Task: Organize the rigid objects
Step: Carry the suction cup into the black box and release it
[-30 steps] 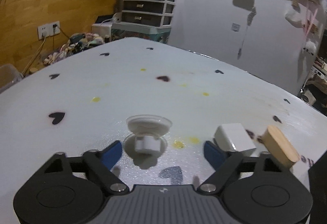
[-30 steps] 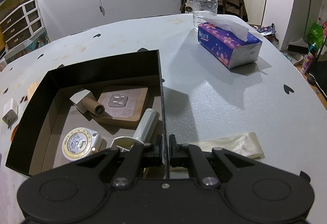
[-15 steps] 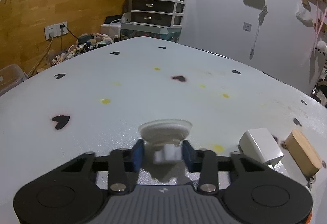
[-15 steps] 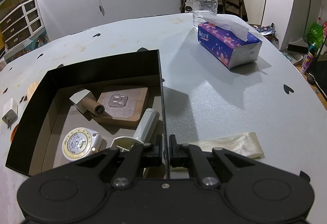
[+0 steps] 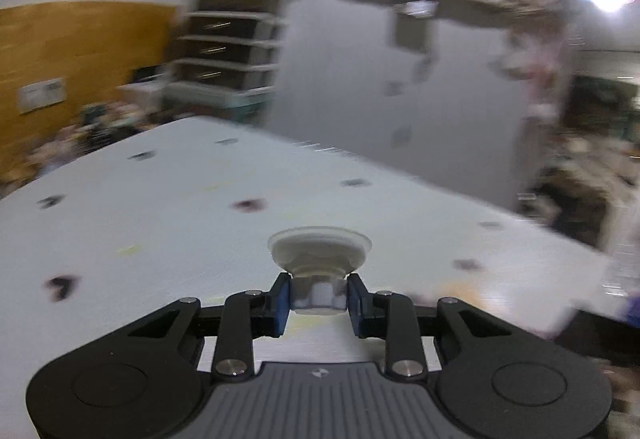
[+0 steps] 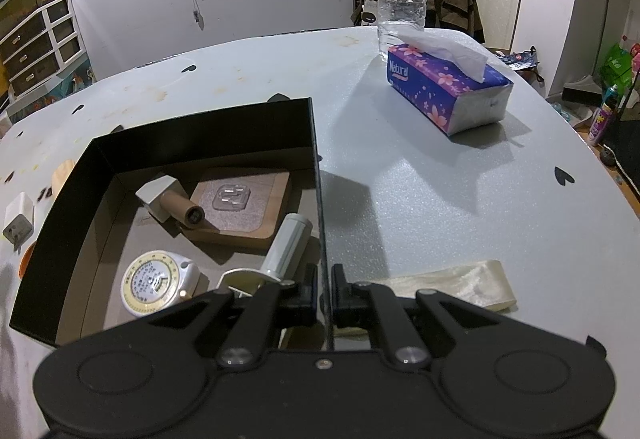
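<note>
In the left wrist view the left gripper [image 5: 319, 299] is clamping the suction cup [image 5: 319, 251] by its stem above the table [image 5: 160, 223], while in the right wrist view the right gripper [image 6: 323, 293] is pinching the black box [image 6: 200, 135]'s right wall, with the white charger [image 6: 18, 221] lying left of that box.

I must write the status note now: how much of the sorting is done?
Done: a tape measure, wooden board and some small items lie in the black box. In hand: left gripper clamps a suction cup; right gripper pinches the box wall. Left: a white charger outside the box.
</note>
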